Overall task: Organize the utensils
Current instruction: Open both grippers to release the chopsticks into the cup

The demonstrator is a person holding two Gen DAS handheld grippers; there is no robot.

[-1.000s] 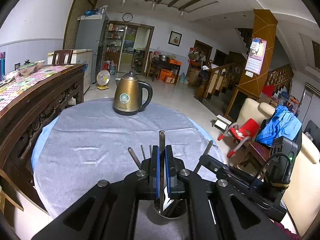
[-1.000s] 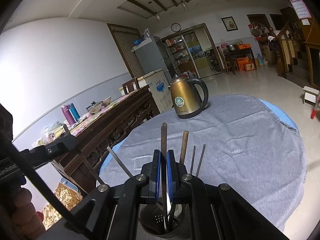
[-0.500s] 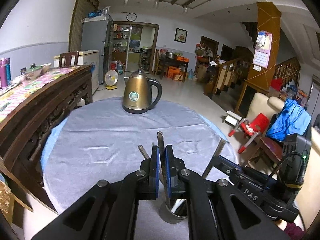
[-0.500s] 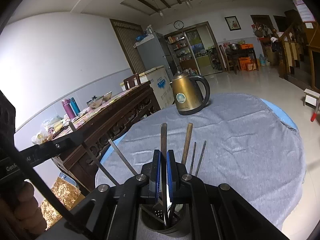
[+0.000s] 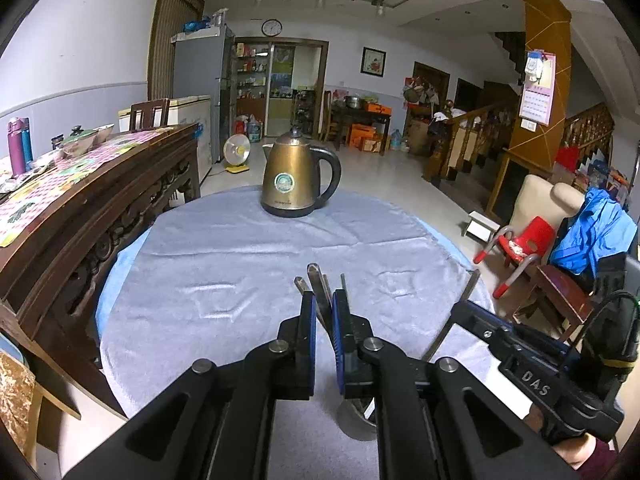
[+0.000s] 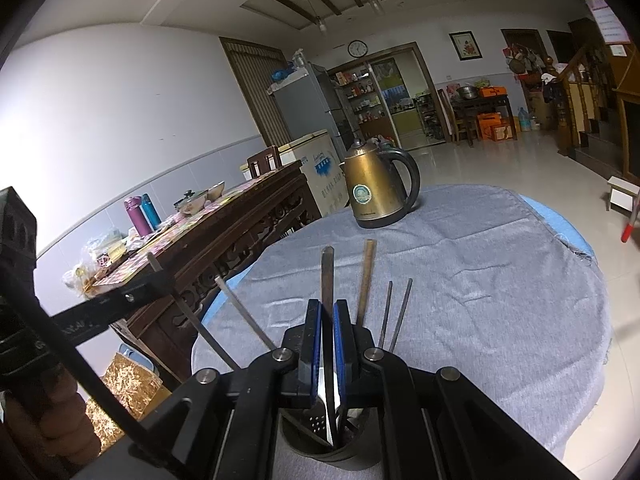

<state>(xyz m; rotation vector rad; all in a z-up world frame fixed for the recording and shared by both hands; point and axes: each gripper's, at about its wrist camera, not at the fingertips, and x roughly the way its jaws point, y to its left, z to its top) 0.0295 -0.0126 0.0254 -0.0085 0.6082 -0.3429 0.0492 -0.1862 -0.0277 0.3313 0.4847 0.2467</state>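
A metal utensil cup (image 6: 340, 454) stands at the near edge of the grey cloth, partly hidden under both grippers; its rim also shows in the left wrist view (image 5: 356, 420). My right gripper (image 6: 327, 314) is shut on a flat dark utensil handle (image 6: 327, 272) that runs down into the cup. My left gripper (image 5: 324, 306) has its pads close around another dark handle (image 5: 316, 280), which leans left. A wooden handle (image 6: 368, 280), two thin sticks (image 6: 398, 316) and a metal handle (image 6: 244, 316) also rise from the cup.
A bronze kettle (image 5: 292, 184) stands at the far side of the round table's grey cloth (image 5: 240, 264). A dark wooden sideboard (image 5: 80, 208) with bottles and bowls runs along the left. A red child's chair (image 5: 520, 240) and a blue garment sit to the right.
The left gripper has turned a little, so the cup sits further right under it. The handle between its pads now leans left and the pads stand slightly wider. The right gripper is unchanged.
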